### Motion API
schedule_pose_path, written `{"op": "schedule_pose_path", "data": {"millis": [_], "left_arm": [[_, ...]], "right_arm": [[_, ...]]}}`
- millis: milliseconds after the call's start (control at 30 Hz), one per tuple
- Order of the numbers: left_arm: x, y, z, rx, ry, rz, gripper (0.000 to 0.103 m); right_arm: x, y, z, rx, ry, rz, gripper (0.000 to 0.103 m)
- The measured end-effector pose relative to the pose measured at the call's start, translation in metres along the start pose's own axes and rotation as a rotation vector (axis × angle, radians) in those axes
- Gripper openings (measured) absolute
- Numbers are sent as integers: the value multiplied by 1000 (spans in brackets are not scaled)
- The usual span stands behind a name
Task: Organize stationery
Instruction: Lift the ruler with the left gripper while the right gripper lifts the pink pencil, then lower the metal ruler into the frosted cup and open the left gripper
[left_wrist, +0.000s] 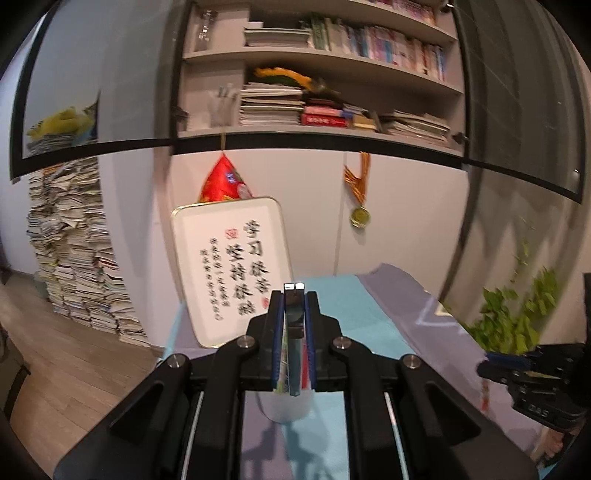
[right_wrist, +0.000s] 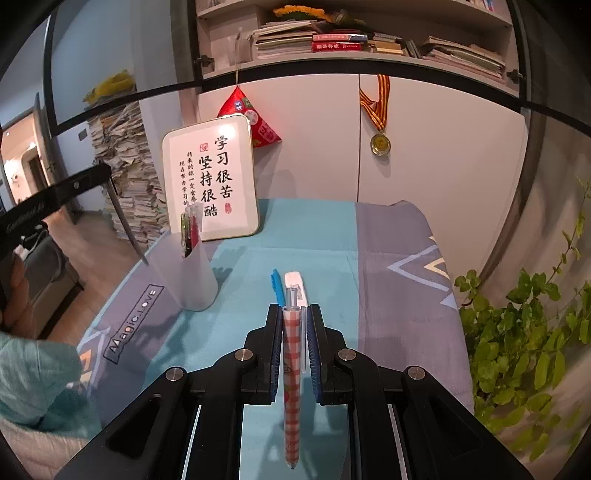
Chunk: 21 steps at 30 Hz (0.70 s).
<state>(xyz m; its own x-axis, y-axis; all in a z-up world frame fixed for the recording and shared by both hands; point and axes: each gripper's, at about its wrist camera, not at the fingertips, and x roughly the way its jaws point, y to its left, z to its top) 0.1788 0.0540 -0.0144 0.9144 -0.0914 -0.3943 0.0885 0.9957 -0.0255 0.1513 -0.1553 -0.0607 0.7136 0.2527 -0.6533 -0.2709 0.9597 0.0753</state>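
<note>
Your left gripper (left_wrist: 294, 295) clamps a ruler (left_wrist: 294, 325) above the cup (right_wrist: 186, 275); your right gripper (right_wrist: 294, 314) clamps a checked pen (right_wrist: 291, 369). Some pens are already in the cup; two items (right_wrist: 291, 286) remain on the table.

Low in the frame's middle, the right tongs (right_wrist: 294, 314) are clamped on a red-checked pen (right_wrist: 291, 369). Just past them a blue pen (right_wrist: 276, 282) and white pen (right_wrist: 295, 282) lie on the tabletop (right_wrist: 314, 236). Left of centre stands a cup (right_wrist: 192, 277) holding pens.
</note>
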Motion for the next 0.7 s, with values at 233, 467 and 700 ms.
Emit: {"op": "schedule_pose_path", "data": {"millis": [233,467,700], "left_arm": [[25,16,-12,-26,44,4,9],[43,21,-27,-29,105,-1,9],[49,22,-37,-16,140,-9,9]], "right_arm": [[-1,3,8,17,-22,-11,14],[2,13,21,9,-47,-22,14],[15,27,30,-2,-47,-13,14]]}}
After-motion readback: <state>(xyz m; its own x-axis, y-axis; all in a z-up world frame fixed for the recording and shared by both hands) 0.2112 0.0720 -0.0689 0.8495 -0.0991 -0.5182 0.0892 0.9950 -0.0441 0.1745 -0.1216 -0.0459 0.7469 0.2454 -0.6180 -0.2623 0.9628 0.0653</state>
